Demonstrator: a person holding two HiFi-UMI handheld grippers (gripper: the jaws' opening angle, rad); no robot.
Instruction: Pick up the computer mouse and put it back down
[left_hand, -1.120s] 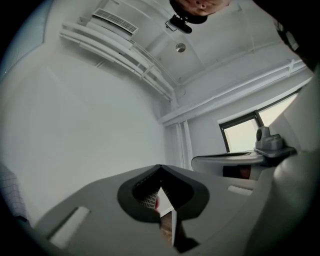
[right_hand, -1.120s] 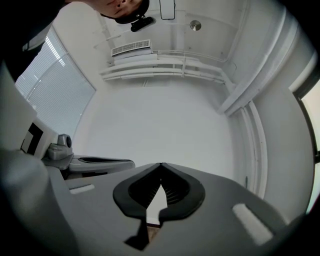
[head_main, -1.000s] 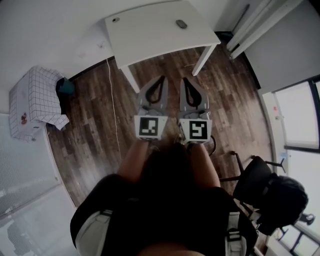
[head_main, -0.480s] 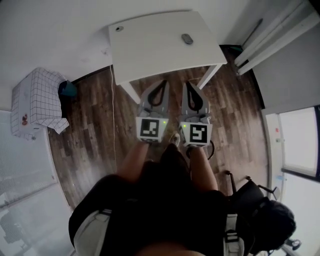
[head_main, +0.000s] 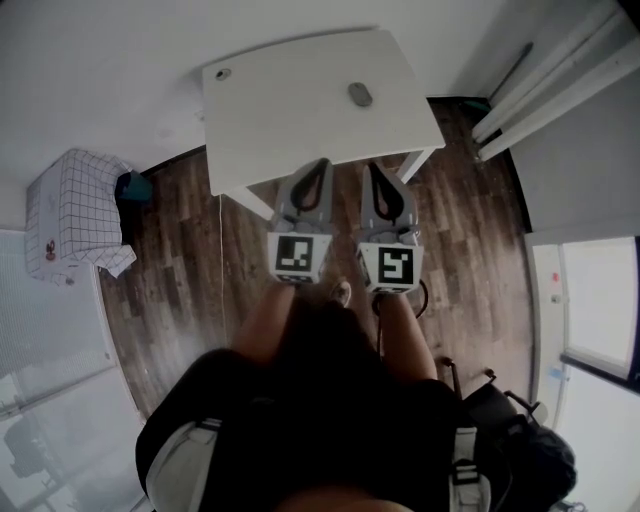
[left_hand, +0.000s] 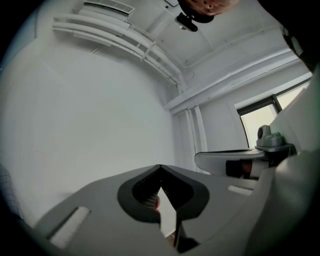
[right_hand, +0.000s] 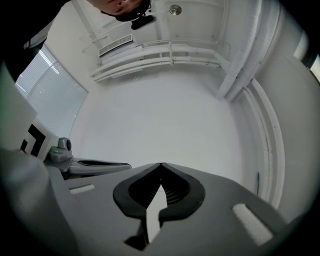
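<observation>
Left hand-held gripper (head_main: 321, 164) clenched: grey plastic jaws with black ribbed pads meet at the tip, nothing between them. Right hand-held gripper (head_main: 369, 166) the same, clenched and empty. Two in all, side by side, each carrying one white cube (head_main: 298, 256) with black square markers at the rear. Both point toward the bench (head_main: 270, 110); in the head view their tips sit at its near edge.

Mouse (head_main: 360, 95) — one, a small grey oval, lying on the bench top toward its far right part, well apart from both grippers.

Bench is white and smooth with rounded corners, and has one round grommet (head_main: 221, 73) near the far left corner. Two white legs show at the near side, one of them right of the grippers (head_main: 419, 164).

Floor (head_main: 180, 280) is dark wood planks. One thin white cable (head_main: 221, 250) runs along it from the bench's left side. One box (head_main: 75, 210) under a white cloth with a fine grid pattern stands at left by the wall, with a dark teal thing (head_main: 133, 187) just beside it. One black chair (head_main: 520, 450) is at lower right.

Nothing stands between the grippers and the mouse but bare bench top. The person's forearms and dark top hide the floor in the lower middle.
</observation>
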